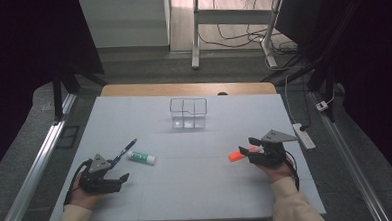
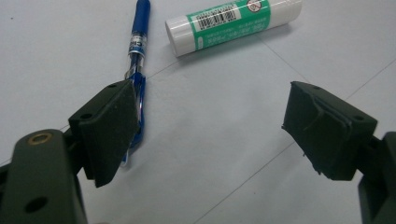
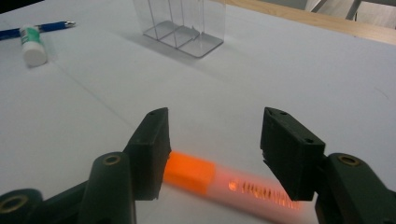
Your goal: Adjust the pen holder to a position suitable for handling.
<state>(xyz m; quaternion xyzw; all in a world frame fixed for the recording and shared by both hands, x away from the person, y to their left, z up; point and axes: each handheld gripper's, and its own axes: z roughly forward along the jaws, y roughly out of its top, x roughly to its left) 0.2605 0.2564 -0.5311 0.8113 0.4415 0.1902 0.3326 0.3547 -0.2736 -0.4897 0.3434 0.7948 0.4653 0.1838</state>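
A white sheet (image 1: 197,180) covers a wooden table (image 1: 188,88) on a grey floor, with dark curtains at both sides and desk legs and cables behind.

The right gripper (image 1: 249,145) has its 2 jaws spread apart, pads pressing on nothing. Between and just under them lies the marker (image 3: 224,182): an orange cap on a pale pinkish barrel with orange print, blurred, lying flat across the gap; whether the left pad touches the cap I cannot tell. In the high view the marker (image 1: 240,154) pokes out at the gripper's 9 o'clock.

The left gripper (image 1: 118,180) also stands released, its 2 pads wide with bare sheet between. At its 12 o'clock lie a blue pen (image 2: 138,56), partly behind the left pad, and a glue stick (image 2: 233,23), white with a green label and barcode, just beside each other.

A clear holder (image 1: 188,113) with 3 compartments stands upright at the sheet's 12 o'clock, well apart from both grippers.
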